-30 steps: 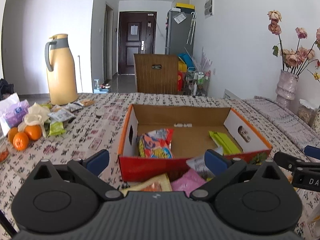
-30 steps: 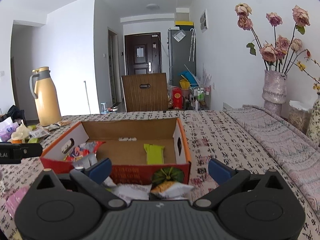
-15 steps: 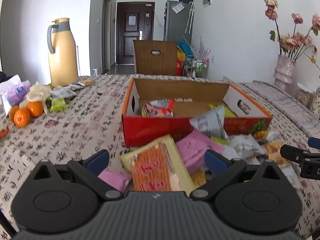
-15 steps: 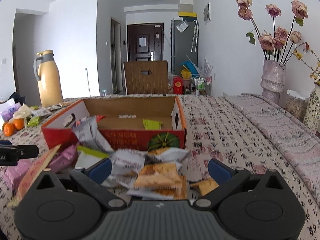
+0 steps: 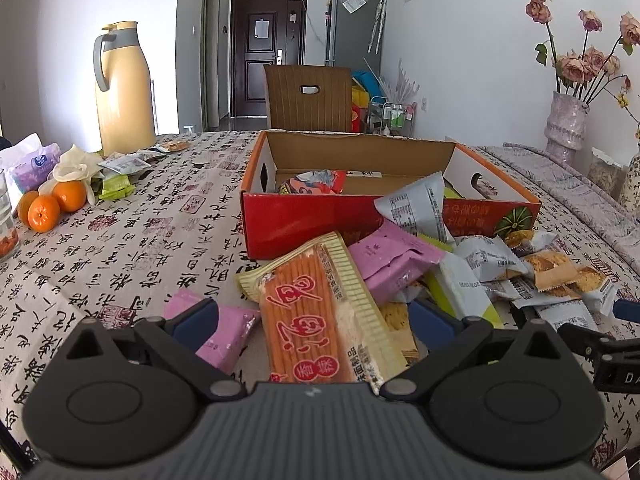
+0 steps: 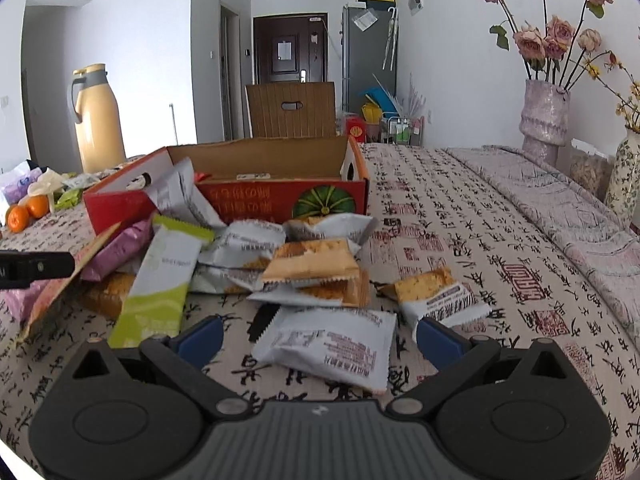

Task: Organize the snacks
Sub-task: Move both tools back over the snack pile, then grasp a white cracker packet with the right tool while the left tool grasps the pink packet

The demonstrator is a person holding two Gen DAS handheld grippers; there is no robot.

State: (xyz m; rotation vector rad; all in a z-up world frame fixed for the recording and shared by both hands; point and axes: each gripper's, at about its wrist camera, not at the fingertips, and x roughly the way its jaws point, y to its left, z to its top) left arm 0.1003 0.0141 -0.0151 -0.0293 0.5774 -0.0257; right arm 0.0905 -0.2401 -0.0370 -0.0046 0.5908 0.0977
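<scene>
The left gripper [image 5: 314,320] has its jaws spread wide and grips nothing. Between them lies the long orange biscuit-stick packet [image 5: 320,312], its near end running under the gripper body. The left finger sits over a pink snack pouch [image 5: 224,334] lying flat on the desk [image 5: 120,256]; the right finger sits beside a green-and-white bar wrapper [image 5: 460,292]. Whether either finger touches the packets cannot be told.

The right gripper [image 6: 319,338] also has its jaws wide apart and empty. A grey-white snack packet [image 6: 332,348] lies flat between them, slightly nearer the right finger, with its far edge tucked by an orange cracker packet [image 6: 310,266]. The green-and-white bar wrapper [image 6: 160,280] lies just beyond the left finger, and a small orange-and-white packet [image 6: 436,296] just beyond the right finger.

Ahead of both pairs of jaws the loose packets form one heap reaching the front wall of the red cardboard box [image 5: 312,216], which stands open; a grey packet [image 5: 416,204] leans against that wall and a colourful bag [image 5: 316,182] lies inside. To the right of the right jaws the patterned cloth is open up to the vase [image 6: 544,120]. Left of the left jaws is open cloth, then oranges [image 5: 52,204] and a yellow thermos jug [image 5: 122,88] well apart.
</scene>
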